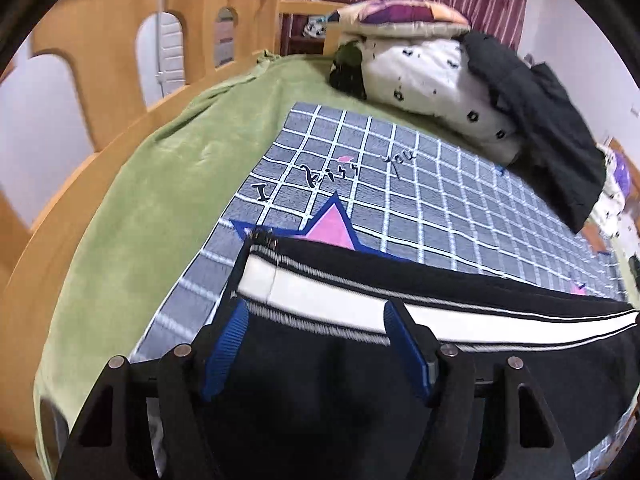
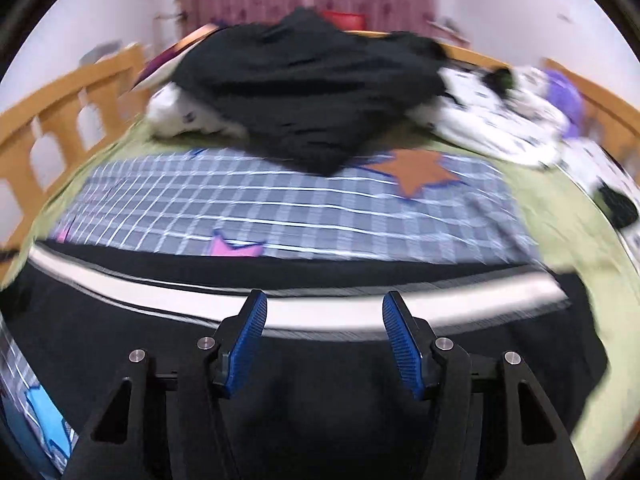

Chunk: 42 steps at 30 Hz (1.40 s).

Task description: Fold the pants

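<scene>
Black pants [image 1: 320, 376] with a white side stripe [image 1: 320, 296] lie flat on a grey checked mat [image 1: 440, 208] on the bed. My left gripper [image 1: 316, 320] is open just above the pants near their left end, its blue pads [image 1: 226, 352] wide apart. In the right wrist view the same pants [image 2: 320, 380] and stripe [image 2: 320, 312] stretch across the frame. My right gripper [image 2: 324, 312] is open over the pants, its tips at the stripe. The right view is blurred.
A green blanket [image 1: 152, 200] covers the bed under the mat. A pile of white bedding [image 1: 432, 88] and black clothing [image 1: 540, 120] lies at the far end, also in the right view [image 2: 312, 84]. A wooden bed rail [image 1: 100, 48] runs along the left.
</scene>
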Each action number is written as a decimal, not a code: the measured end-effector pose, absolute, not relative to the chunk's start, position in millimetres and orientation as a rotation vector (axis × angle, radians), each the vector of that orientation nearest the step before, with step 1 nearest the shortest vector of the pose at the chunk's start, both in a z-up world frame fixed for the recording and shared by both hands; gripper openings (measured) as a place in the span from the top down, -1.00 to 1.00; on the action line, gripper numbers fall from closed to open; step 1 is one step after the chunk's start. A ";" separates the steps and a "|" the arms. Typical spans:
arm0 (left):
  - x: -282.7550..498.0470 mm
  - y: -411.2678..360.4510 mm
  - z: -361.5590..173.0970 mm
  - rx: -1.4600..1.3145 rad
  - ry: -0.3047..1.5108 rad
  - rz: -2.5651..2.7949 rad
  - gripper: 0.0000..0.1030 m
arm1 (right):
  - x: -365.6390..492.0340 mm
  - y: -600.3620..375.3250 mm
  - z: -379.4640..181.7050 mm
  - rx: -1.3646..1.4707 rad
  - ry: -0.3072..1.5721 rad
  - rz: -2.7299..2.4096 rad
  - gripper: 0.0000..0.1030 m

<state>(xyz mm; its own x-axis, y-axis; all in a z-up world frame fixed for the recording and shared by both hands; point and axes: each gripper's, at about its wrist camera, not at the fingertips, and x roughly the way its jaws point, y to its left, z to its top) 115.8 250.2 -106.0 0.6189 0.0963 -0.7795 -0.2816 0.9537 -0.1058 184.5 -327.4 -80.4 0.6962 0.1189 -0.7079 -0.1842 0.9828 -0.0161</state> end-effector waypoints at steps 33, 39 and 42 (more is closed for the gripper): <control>161.9 307.5 -159.1 -0.305 0.863 0.249 0.78 | 292.0 -222.5 -173.4 -0.159 0.897 0.373 0.92; 150.8 291.9 -137.5 -0.215 0.867 0.291 0.26 | 283.1 -236.7 -147.6 -0.149 0.862 0.312 0.59; 136.4 284.2 -125.6 -0.222 0.819 0.227 -0.06 | 264.1 -269.8 -127.1 -0.141 0.777 0.240 0.17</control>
<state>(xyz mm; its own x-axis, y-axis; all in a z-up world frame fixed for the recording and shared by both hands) 136.4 284.2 -125.6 0.6616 0.1139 -0.7412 -0.2845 0.9526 -0.1075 264.1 -269.8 -127.1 0.6875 0.1620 -0.7079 -0.2658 0.9633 -0.0376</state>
